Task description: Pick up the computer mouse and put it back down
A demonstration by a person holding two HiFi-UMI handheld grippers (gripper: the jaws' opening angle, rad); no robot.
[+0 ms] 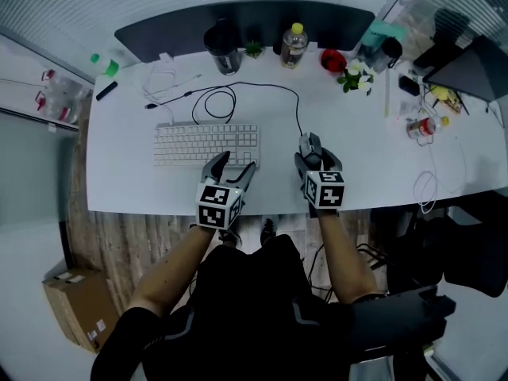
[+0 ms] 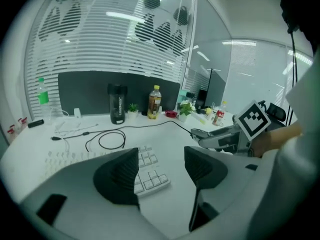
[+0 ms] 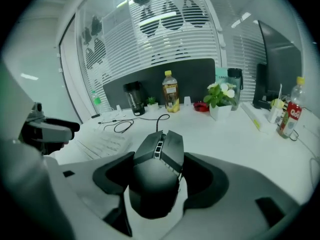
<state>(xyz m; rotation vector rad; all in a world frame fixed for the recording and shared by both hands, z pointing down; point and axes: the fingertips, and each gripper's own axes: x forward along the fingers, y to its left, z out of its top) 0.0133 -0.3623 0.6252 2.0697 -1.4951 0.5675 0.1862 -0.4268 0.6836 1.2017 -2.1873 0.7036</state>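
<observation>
Computer mouse [image 3: 159,154] clamped between pads of right gripper [image 3: 161,179], just right of keyboard [image 1: 206,144], cable trailing beyond keyboard's far edge. Pick-up apparently done or underway: mouse looks barely clear of desk [image 1: 357,133]. Left: set back down, release. Left gripper [image 2: 161,171] wide, empty, above keyboard's near right corner.
</observation>
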